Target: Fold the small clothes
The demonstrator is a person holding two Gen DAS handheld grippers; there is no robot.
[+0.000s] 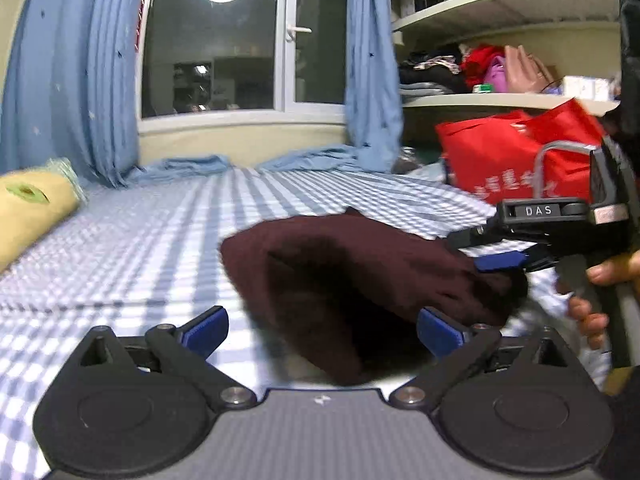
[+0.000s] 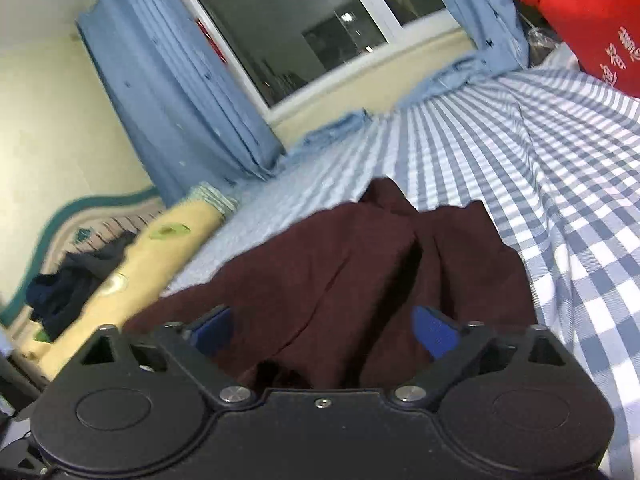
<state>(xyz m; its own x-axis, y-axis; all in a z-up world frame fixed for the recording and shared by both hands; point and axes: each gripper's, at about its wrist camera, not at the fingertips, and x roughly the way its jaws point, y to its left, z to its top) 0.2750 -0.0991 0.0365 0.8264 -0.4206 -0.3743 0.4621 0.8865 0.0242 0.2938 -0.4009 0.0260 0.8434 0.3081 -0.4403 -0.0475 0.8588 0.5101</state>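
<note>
A dark maroon garment lies bunched on the blue-and-white checked bed sheet. My left gripper is open just in front of it, its right pad touching the cloth. The right gripper shows in the left wrist view at the garment's right edge, blue pads spread above the cloth. In the right wrist view the garment lies rumpled directly between the open fingers of my right gripper, spread over the checked sheet.
A yellow pillow lies at the left edge of the bed. A red bag stands at the right below shelves of clothes. Blue curtains and a window are behind. Dark clothes lie by the headboard.
</note>
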